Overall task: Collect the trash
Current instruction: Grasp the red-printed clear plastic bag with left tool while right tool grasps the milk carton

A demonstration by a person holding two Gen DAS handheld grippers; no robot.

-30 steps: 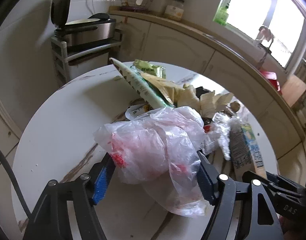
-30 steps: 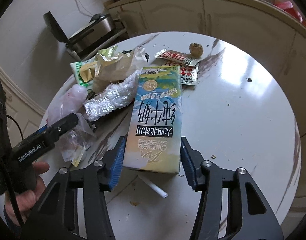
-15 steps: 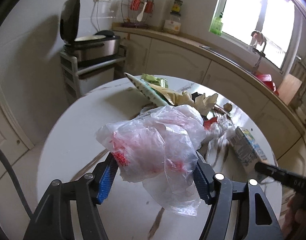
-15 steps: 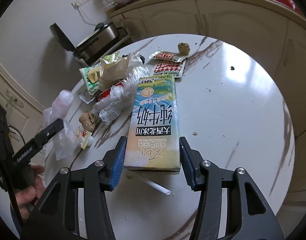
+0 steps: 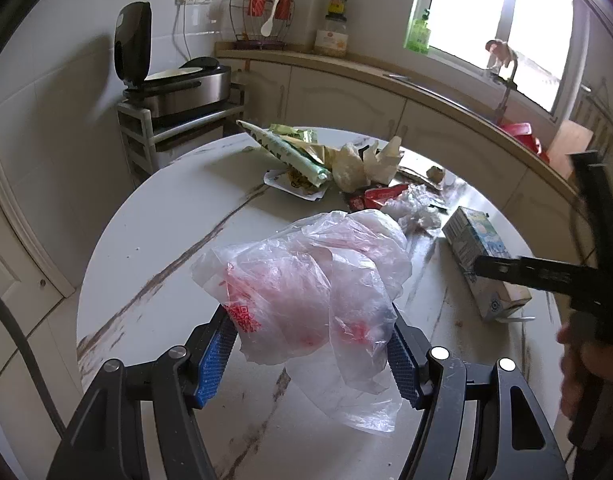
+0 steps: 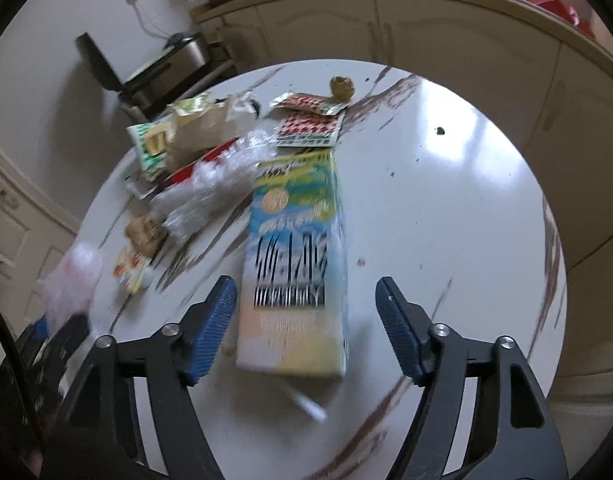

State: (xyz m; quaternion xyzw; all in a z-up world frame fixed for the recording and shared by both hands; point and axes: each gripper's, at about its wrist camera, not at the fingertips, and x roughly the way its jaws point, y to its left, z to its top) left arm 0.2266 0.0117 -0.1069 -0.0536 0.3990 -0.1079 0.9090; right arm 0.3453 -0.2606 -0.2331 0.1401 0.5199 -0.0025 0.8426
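The left tongs [image 5: 312,354] are gripping a crumpled clear plastic bag [image 5: 306,292] with red print, its bulk sitting at the centre of the left wrist view and hanging clear above the round white table [image 5: 154,264]. The right tongs [image 6: 306,324] are standing released, their jaws having just been opening; the milk carton [image 6: 296,256] is lying flat between them at the centre of the right wrist view, with a gap showing on each side of it and neither blue pad touching it. The carton is blurred. A white straw [image 6: 306,402] is lying on the table just below the carton's near end. The remaining trash pile [image 6: 202,148], made up of wrappers, crumpled paper and clear film, is sitting in the upper left of the right wrist view, beside the carton's far end. Two red-and-white sachets [image 6: 308,120] are resting just above the carton, with a small brown lump [image 6: 341,87] beyond them
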